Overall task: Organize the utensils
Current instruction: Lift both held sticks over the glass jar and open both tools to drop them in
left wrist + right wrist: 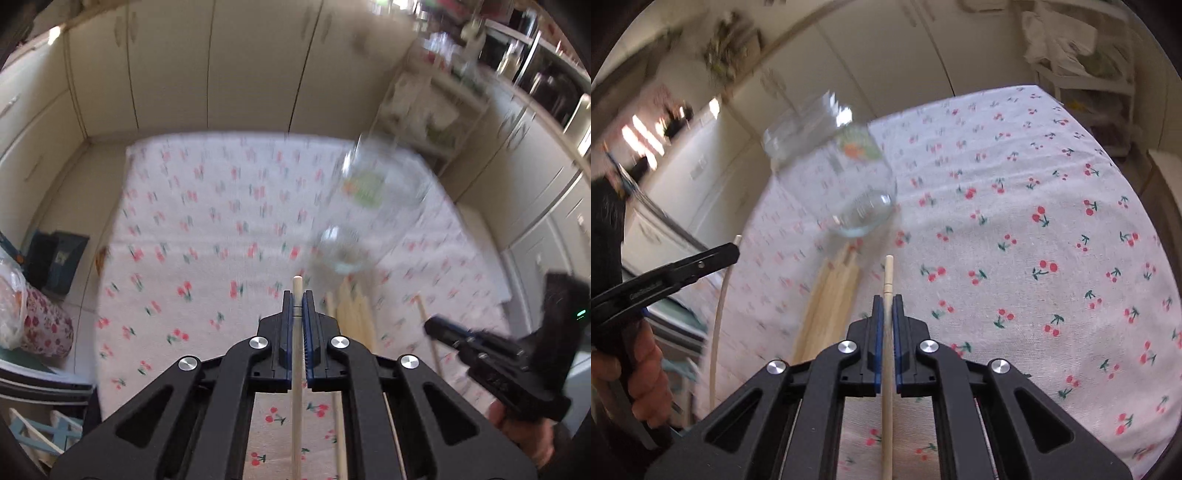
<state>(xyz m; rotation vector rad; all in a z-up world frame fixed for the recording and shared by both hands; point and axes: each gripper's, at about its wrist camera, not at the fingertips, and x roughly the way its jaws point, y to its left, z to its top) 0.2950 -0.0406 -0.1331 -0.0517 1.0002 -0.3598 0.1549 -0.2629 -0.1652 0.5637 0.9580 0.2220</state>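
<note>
The left gripper has its ribbed blue pads pinched on a thin round wooden chopstick, whose blunt tip pokes just past the black jaws. The right gripper is likewise clamped on its own pale chopstick.

Just beyond both, a bundle of loose chopsticks lies flat on the cherry-print tablecloth, a soft, faintly wrinkled weave. Past the bundle lies a clear glass jar on its side, rounded and blurred, with a green and orange label.

Only the left wrist view shows a floral bag at the table's edge; only the right wrist view shows the hand gripping the left gripper's handle.
</note>
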